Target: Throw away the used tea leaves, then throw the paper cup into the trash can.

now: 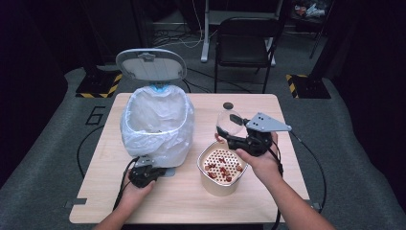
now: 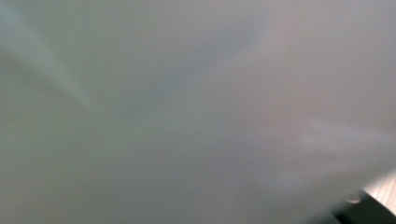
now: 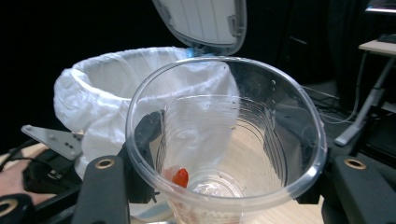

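Closest to me, my left hand-held gripper sits low on the bench, clenched, its nose pressed against the white bag-lined bin; in the left gripper view the pale liner is a blur right up against the lens, so I cannot tell whether any of the bag is pinched between the jaws. Just to the right of it stands the tan tub, carrying a perforated strainer insert with small red pieces lying on it. Above the tub's far rim, my right hand-held gripper grasps a clear plastic cup, tilted and off the bench. In the right gripper view I look straight into the cup's mouth between the black jaws, which clamp its ribbed wall on either side; one red piece clings near the bottom of it. Past the cup the bin stands with its grey lid flipped up. Farther back on the bench lies a small dark round object, and beyond the bench edge stands a black chair.
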The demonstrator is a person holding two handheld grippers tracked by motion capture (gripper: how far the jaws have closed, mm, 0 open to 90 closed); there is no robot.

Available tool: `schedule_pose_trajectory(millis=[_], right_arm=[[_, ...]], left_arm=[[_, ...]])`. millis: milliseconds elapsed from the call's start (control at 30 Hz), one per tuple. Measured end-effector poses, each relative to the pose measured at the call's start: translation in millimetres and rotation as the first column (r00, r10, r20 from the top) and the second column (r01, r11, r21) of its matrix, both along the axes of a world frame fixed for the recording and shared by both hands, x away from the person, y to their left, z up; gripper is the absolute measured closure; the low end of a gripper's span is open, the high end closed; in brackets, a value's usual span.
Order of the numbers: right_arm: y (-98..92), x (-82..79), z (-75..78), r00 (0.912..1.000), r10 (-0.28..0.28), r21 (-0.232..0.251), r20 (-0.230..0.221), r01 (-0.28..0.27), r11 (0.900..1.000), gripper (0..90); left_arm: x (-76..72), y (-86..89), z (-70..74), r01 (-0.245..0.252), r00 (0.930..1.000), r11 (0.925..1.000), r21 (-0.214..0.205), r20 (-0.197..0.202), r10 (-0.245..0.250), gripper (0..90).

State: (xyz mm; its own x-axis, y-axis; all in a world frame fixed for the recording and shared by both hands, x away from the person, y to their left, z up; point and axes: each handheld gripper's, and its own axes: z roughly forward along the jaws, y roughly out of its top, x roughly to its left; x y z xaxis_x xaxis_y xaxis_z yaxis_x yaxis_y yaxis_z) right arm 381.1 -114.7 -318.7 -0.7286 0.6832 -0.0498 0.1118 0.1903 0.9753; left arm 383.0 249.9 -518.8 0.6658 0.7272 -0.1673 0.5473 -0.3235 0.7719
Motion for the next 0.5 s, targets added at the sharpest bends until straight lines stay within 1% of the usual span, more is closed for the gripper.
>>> schedule_pose_trajectory(millis=[100, 133, 167, 233, 267, 333, 400, 433, 467, 500], right_arm=[[7.3, 3.6, 4.4, 0.9995, 0.021, 0.026, -0.022, -0.020, 0.9995, 39.0], [9.7, 5.5, 6.7, 0.9996, 0.026, 0.027, -0.014, -0.025, 0.9993, 39.0], [13.1, 7.0, 9.2, 0.9994, 0.029, 0.033, -0.016, -0.029, 0.9990, 39.0], [19.5, 11.6, 14.9, 0.9991, 0.042, 0.027, -0.002, -0.042, 0.9988, 39.1], [23.7, 14.5, 18.0, 0.9987, 0.046, 0.032, -0.020, -0.046, 0.9984, 39.2], [28.8, 20.5, 21.3, 0.9981, 0.050, 0.045, -0.036, -0.049, 0.9978, 39.2], [34.8, 26.4, 24.4, 0.9976, 0.057, 0.045, -0.038, -0.055, 0.9975, 39.2], [38.3, 28.5, 26.1, 0.9973, 0.056, 0.043, -0.048, -0.054, 0.9976, 39.1], [41.6, 31.5, 27.6, 0.9976, 0.058, 0.039, -0.038, -0.057, 0.9976, 39.2], [45.9, 34.2, 29.4, 0.9973, 0.063, 0.040, -0.038, -0.061, 0.9973, 39.1]], left_arm=[[0.1, 0.1, 0.0, 0.001, 1.0000, 1.0000, 0.000, 0.000, -0.001, 90.0], [0.1, 0.1, 0.0, 0.001, 1.0000, 1.0000, 0.000, 0.000, -0.001, 90.0], [0.0, -0.1, -0.1, -0.001, 1.0000, 1.0000, -0.002, -0.001, 0.001, 90.0], [0.0, -0.1, -0.1, -0.002, 1.0000, 1.0000, -0.002, -0.001, 0.002, 90.0], [0.1, 0.1, 0.0, 0.000, 1.0000, 1.0000, -0.002, -0.001, 0.000, 90.0], [0.1, 0.0, 0.0, -0.001, 1.0000, 1.0000, -0.001, 0.000, 0.001, 90.0], [0.0, 0.1, 0.2, -0.002, 1.0000, 1.0000, 0.001, -0.002, 0.002, 90.0], [0.1, 0.2, 0.2, -0.001, 1.0000, 1.0000, 0.002, -0.002, 0.001, 90.0], [0.1, 0.2, 0.2, -0.001, 1.0000, 1.0000, 0.002, -0.003, 0.001, 90.0], [0.1, 0.2, 0.2, -0.001, 1.0000, 1.0000, 0.002, -0.002, 0.001, 90.0]])
